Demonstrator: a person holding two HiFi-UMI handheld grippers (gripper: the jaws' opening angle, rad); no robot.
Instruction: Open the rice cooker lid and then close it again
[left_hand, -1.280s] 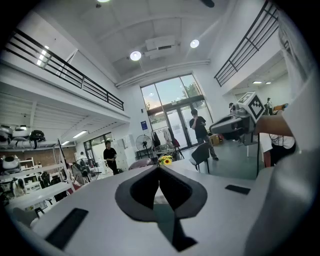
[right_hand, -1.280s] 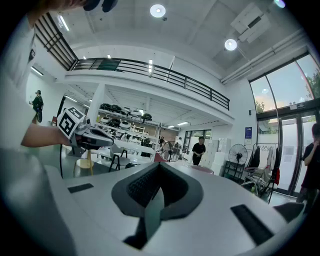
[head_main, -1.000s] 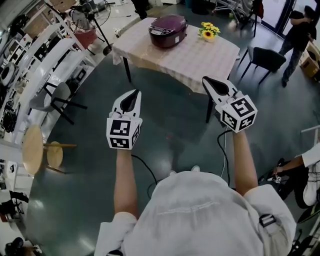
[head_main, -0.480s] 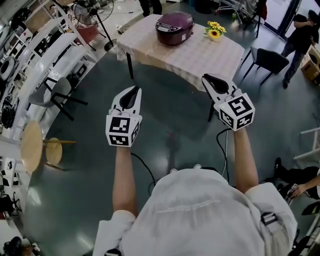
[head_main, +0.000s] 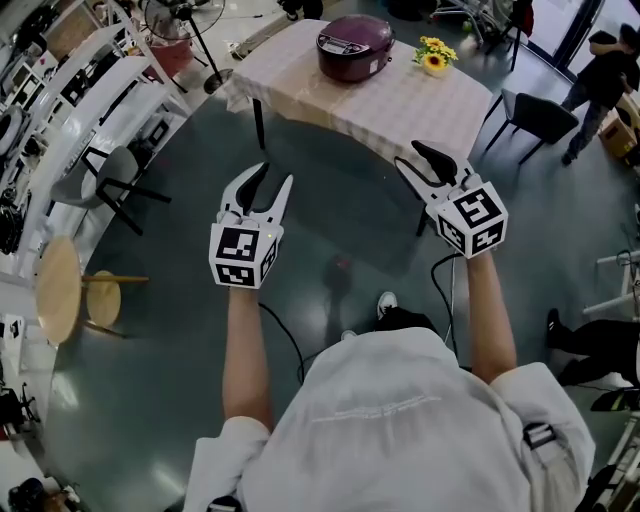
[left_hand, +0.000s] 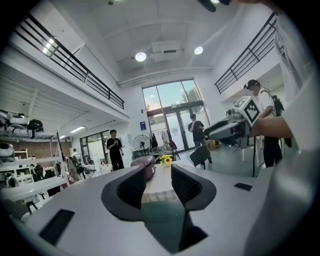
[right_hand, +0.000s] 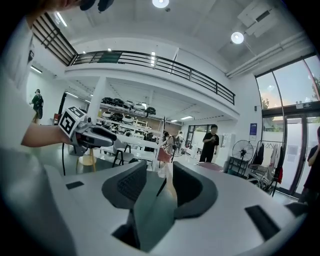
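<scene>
— Where's the rice cooker (head_main: 355, 47)?
— On the table (head_main: 400, 115), far end, lid down, well ahead of both grippers.
— Jaws?
— Left gripper (head_main: 275, 175) and right gripper (head_main: 408, 155) are opening, both empty. The right looks nearer the table.

I see bare floor (head_main: 340, 215) clear ahead of left gripper (head_main: 275, 178) and right gripper (head_main: 412, 158); both jaws opening, nothing between. Table (head_main: 400, 105) blocks beyond. On top: rice cooker (head_main: 354, 45) free on near side, flower pot (head_main: 433, 58) close right. Black chair (head_main: 535, 115) flanks table's right end.
</scene>
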